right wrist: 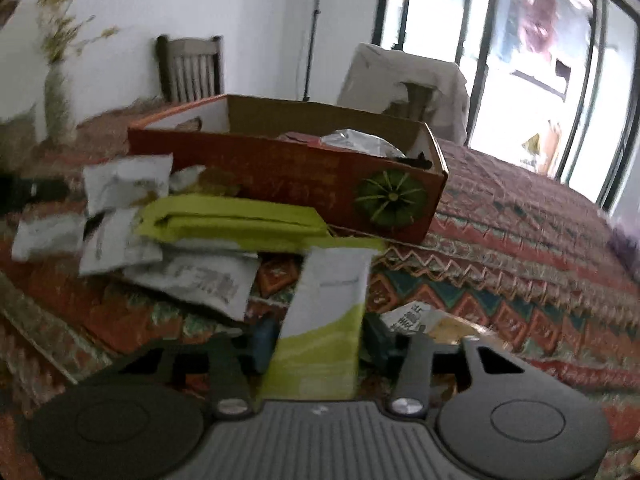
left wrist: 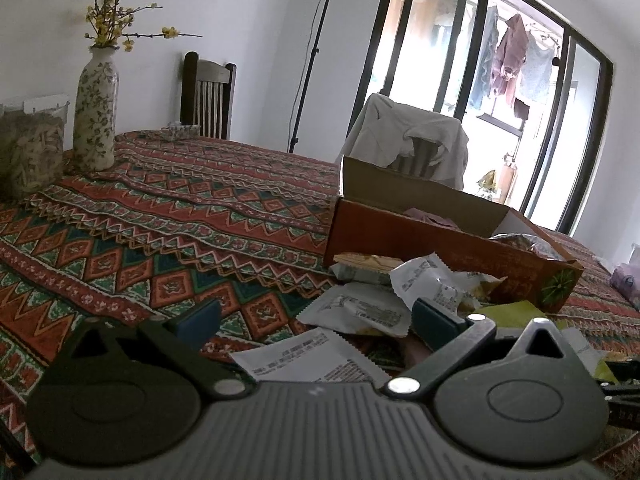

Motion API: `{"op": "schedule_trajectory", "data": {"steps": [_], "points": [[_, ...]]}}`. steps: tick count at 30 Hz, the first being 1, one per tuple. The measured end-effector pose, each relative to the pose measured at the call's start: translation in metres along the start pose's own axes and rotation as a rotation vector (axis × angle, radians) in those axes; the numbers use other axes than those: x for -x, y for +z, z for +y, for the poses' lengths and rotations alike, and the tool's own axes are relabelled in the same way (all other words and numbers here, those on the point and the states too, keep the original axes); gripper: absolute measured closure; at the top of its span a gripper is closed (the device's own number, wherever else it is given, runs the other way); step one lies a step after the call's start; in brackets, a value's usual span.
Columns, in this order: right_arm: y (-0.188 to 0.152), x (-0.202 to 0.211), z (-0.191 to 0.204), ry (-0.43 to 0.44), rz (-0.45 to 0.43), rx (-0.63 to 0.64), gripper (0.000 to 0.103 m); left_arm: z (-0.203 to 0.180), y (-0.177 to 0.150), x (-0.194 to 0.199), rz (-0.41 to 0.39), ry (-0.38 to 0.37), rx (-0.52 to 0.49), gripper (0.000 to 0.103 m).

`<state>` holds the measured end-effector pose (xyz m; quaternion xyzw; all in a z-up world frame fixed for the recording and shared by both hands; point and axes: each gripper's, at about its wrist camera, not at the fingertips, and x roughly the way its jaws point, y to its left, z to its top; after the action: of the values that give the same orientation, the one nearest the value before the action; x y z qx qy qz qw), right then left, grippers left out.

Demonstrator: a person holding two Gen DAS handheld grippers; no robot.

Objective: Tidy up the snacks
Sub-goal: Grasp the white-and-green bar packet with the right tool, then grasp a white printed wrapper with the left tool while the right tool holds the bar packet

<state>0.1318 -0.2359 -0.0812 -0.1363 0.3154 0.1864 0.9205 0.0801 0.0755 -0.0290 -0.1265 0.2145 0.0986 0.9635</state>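
Observation:
An orange-red cardboard box (left wrist: 440,248) (right wrist: 280,172) stands open on the patterned tablecloth, with a silvery packet (right wrist: 356,140) and other snacks inside. In front of it lies a loose heap of white snack packets (left wrist: 360,312) (right wrist: 124,184) and flat lime-green packets (right wrist: 232,220). My right gripper (right wrist: 320,340) is shut on a white and lime-green packet (right wrist: 328,308), held upright just short of the box. My left gripper (left wrist: 316,320) is open over the white packets at the left of the heap and grips nothing.
A flowered vase (left wrist: 96,108) with yellow twigs and a clear jar (left wrist: 32,144) stand at the table's far left. A wooden chair (left wrist: 208,96) and a cloth-draped chair (left wrist: 408,136) are behind the table. A purple item (left wrist: 624,280) lies at the right edge.

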Motion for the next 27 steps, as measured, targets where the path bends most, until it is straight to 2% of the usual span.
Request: {"op": "schedule_trajectory", "data": {"steps": [4, 10, 16, 20, 27], "points": [[0.001, -0.002, -0.006, -0.009, -0.001, -0.012, 0.062, 0.0, 0.0, 0.0, 0.001, 0.002, -0.001, 0.0], [-0.005, -0.001, -0.002, -0.005, -0.048, -0.021, 0.065, 0.0, 0.0, 0.0, 0.0, 0.0, -0.004, 0.0], [-0.01, 0.01, -0.008, -0.018, -0.134, -0.066, 0.066, -0.005, 0.002, 0.009, 0.021, 0.026, -0.081, 0.0], [-0.011, 0.013, -0.014, -0.002, -0.156, -0.1, 0.066, -0.001, 0.0, 0.009, 0.075, 0.084, -0.159, 0.0], [-0.014, 0.014, -0.017, 0.01, -0.173, -0.128, 0.066, 0.001, 0.0, -0.006, 0.173, 0.068, -0.232, 0.0]]}}
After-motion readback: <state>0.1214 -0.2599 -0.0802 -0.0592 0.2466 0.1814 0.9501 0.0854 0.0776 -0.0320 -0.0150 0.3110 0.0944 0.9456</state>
